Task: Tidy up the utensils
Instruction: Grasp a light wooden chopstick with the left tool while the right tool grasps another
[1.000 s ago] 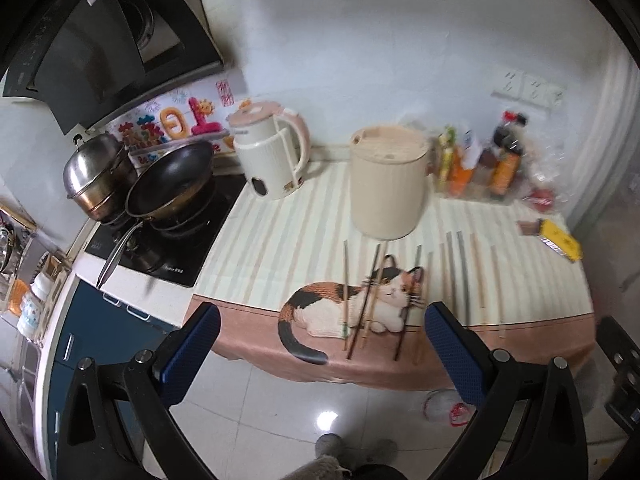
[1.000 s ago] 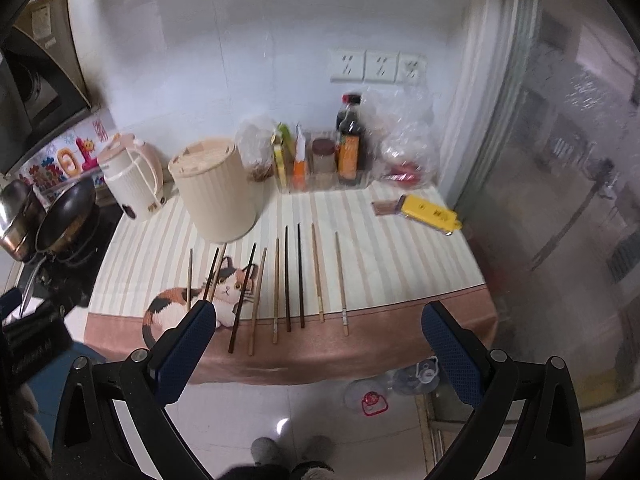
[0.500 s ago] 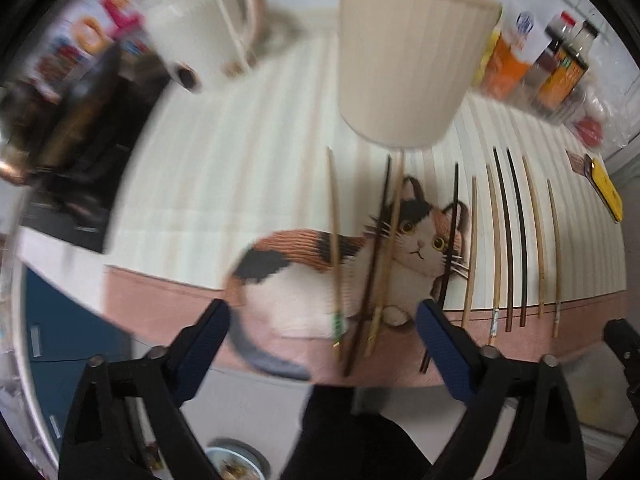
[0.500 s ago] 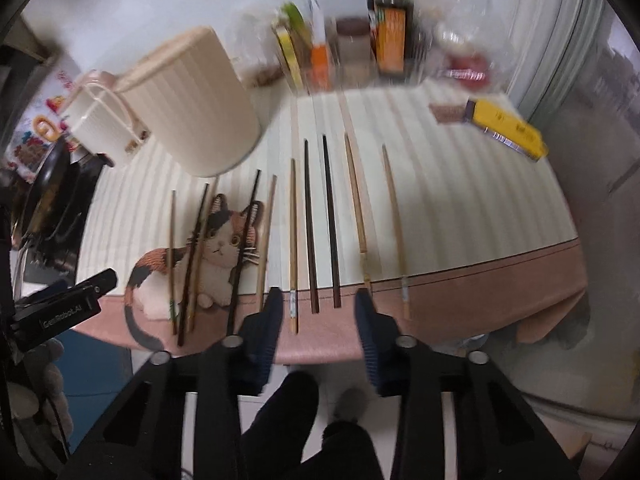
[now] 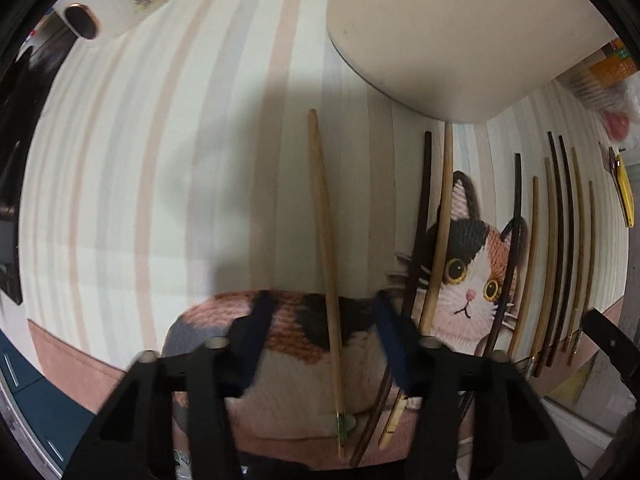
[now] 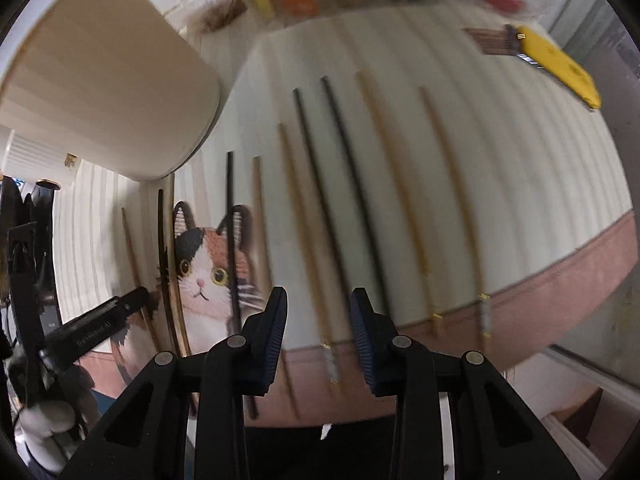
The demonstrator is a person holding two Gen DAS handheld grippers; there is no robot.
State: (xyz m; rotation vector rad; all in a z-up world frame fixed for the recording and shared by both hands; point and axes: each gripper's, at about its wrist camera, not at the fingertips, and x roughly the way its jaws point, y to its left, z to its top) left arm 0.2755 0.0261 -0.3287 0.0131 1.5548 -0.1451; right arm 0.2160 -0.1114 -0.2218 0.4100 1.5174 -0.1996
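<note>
The chopsticks (image 5: 554,240) lie side by side on the striped cat tablecloth (image 5: 160,160), thin tips toward the wall and thick ends reaching the pink border at the near edge. I count ten: six pale and four dark.

My left gripper (image 5: 324,336) points down over the leftmost chopstick (image 5: 320,200), a pale one lying across the cat's back. The jaws have just been closing, and the stick runs between them, but the pads stand clear of it on both sides. My right gripper (image 6: 319,324) is over a pale chopstick with a silver end (image 6: 299,220), sixth from the left. Its jaws have also just been closing. That stick is between them, and again there is a gap and no grip. A dark stick runs close to the right pad, so I could catch two.

I judge each stick light, stiff and smooth. It should roll or pivot if pinched off-centre, and it lies flat on soft cloth. I would take it across its width near the thick end, where there is more to hold.

One tall cream container (image 5: 460,40) stands just behind the row, touching or nearly touching two tips, and looks like the place for them. One yellow tool (image 6: 560,68) lies well apart at the far right.
</note>
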